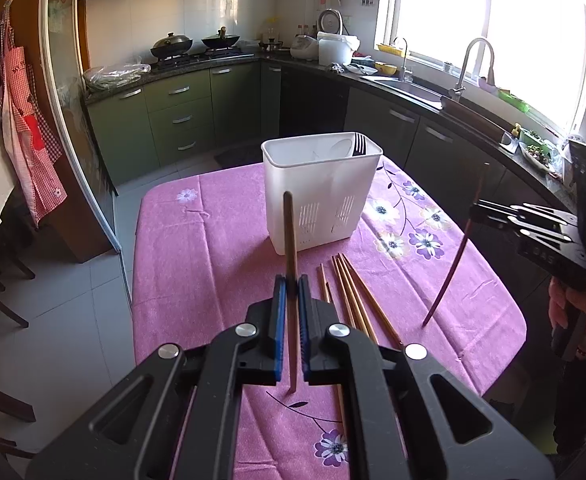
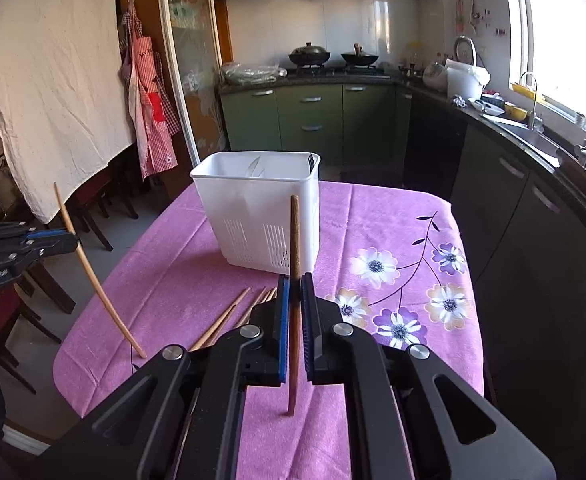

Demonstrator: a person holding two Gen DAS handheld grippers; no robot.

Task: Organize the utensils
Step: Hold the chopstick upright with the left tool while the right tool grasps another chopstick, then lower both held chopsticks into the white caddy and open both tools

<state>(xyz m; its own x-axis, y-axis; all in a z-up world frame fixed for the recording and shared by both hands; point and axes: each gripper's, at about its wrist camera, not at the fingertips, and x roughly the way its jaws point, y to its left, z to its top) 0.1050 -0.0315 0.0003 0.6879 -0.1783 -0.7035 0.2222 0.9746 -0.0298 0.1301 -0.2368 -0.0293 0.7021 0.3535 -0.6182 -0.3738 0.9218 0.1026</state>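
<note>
A white utensil holder (image 1: 320, 192) stands on the pink floral tablecloth (image 1: 197, 264); a fork and a spoon stick out of it. It also shows in the right wrist view (image 2: 257, 208). My left gripper (image 1: 291, 280) is shut on a brown chopstick (image 1: 289, 232), held upright above the cloth. My right gripper (image 2: 295, 280) is shut on a darker chopstick (image 2: 295, 236), also upright. Each gripper shows in the other's view, the right gripper (image 1: 475, 210) and the left gripper (image 2: 75, 242). Several loose chopsticks (image 1: 353, 292) lie on the cloth in front of the holder.
The table edge drops to a tiled floor (image 1: 73, 320) on the left. Dark chairs (image 2: 49, 280) stand by the table's left side. Green kitchen cabinets (image 1: 181, 116) and a counter with a sink (image 1: 413, 88) run behind and to the right.
</note>
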